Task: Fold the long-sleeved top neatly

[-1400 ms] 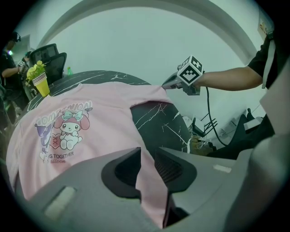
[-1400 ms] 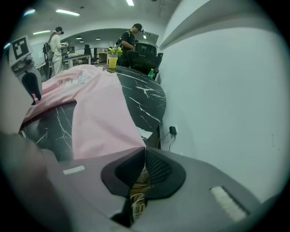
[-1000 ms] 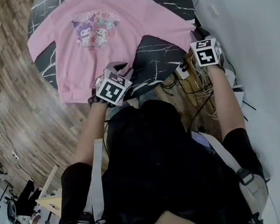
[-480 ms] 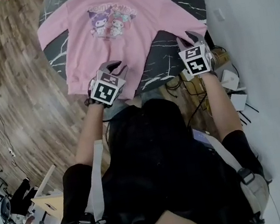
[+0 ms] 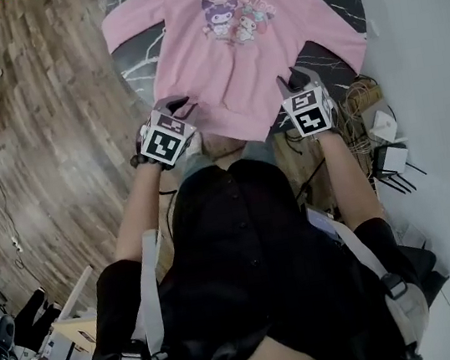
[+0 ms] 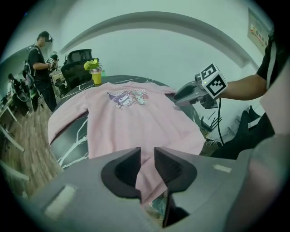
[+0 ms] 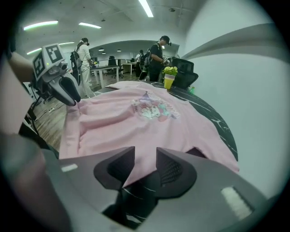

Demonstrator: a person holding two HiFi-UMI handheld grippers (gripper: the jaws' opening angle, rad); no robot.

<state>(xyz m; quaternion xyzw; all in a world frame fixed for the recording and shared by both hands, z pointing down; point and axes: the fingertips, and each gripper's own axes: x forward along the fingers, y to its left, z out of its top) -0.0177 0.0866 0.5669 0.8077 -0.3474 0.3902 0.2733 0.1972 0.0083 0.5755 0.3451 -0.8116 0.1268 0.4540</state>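
A pink long-sleeved top (image 5: 247,53) with a cartoon print lies flat, front up, on a round black marble table (image 5: 137,62), sleeves spread and hem at the near edge. My left gripper (image 5: 172,104) hovers at the hem's left corner and my right gripper (image 5: 294,79) at its right corner. In the left gripper view the left gripper (image 6: 147,158) shows a narrow gap with the top (image 6: 131,122) beyond it. The right gripper (image 7: 146,158) likewise stands slightly open over the top (image 7: 136,122). Neither grips the cloth.
A yellow cup with a plant (image 6: 96,74) stands at the table's far edge beside a black chair (image 6: 74,65). People stand in the background (image 7: 158,52). Cables and boxes (image 5: 368,122) lie on the floor by the white wall at the right.
Both grippers have swept left along the table's near edge. The left went from mid-hem to the hem's left corner, the right from beyond the sleeve cuff to the hem's right corner.
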